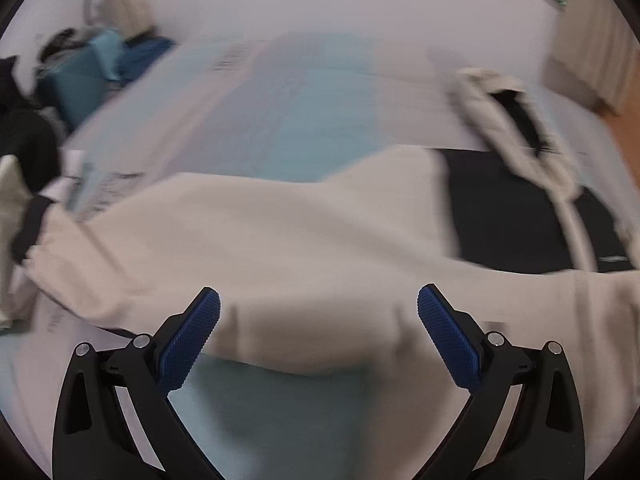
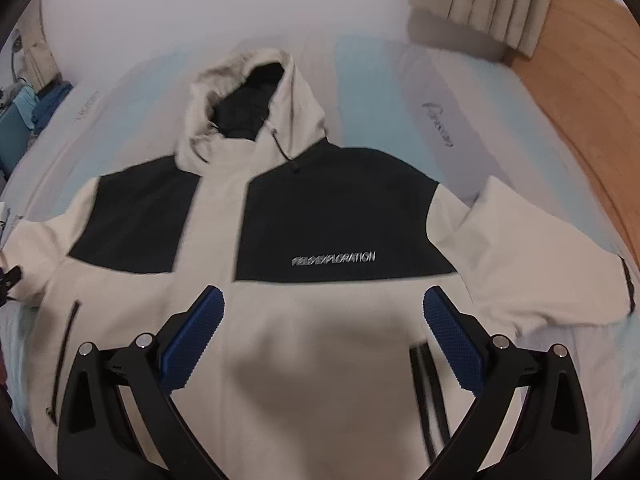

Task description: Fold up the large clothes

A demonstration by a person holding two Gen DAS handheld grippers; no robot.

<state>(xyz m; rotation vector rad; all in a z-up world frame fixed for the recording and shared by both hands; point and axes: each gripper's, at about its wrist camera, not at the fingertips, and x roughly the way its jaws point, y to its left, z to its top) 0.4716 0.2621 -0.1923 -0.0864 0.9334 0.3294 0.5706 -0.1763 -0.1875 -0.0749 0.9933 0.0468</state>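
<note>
Both grippers, left (image 1: 319, 334) and right (image 2: 323, 334), gape wide and empty above the cream-and-black jacket (image 2: 280, 320) spread flat on the bed (image 2: 360, 80) ahead.

dim, soft indoor light; both fisheye views motion-blurred, edges curved and vignetted.

A: Any writing ahead of the right claw (image 2: 323, 336)?
B: Yes, "FIELD EXPLORATION" in grey letters on the jacket (image 2: 320, 360), on its dark chest panel (image 2: 344, 216) just beyond the fingertips.
A: Anything else?
B: Printed marks on the mattress (image 2: 448, 92), far right and far left, too blurred to read.
</note>
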